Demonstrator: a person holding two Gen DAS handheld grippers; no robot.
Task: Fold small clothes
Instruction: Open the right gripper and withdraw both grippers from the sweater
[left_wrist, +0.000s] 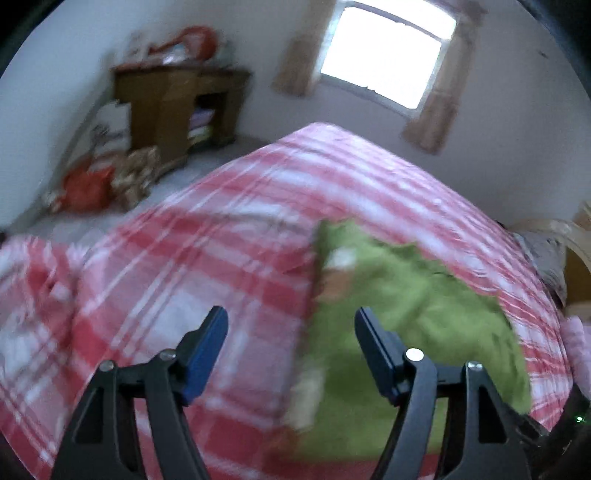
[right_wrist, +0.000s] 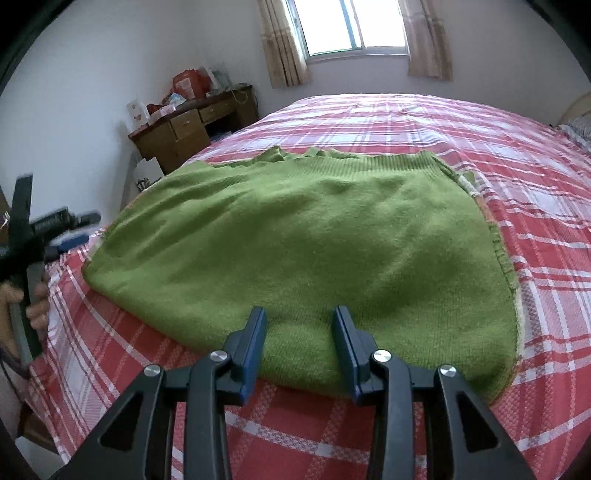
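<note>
The green knit garment (right_wrist: 306, 240) lies spread flat on the red plaid bed (right_wrist: 480, 155), filling the middle of the right wrist view, its ribbed edge toward the upper part of the frame. Both tools are released and hold nothing: the right tool (right_wrist: 299, 332) hovers over the near hem, and the left tool (left_wrist: 291, 325) is off its left side. By my reading a fold is about to begin; next, each tool needs to pinch an edge.
</note>
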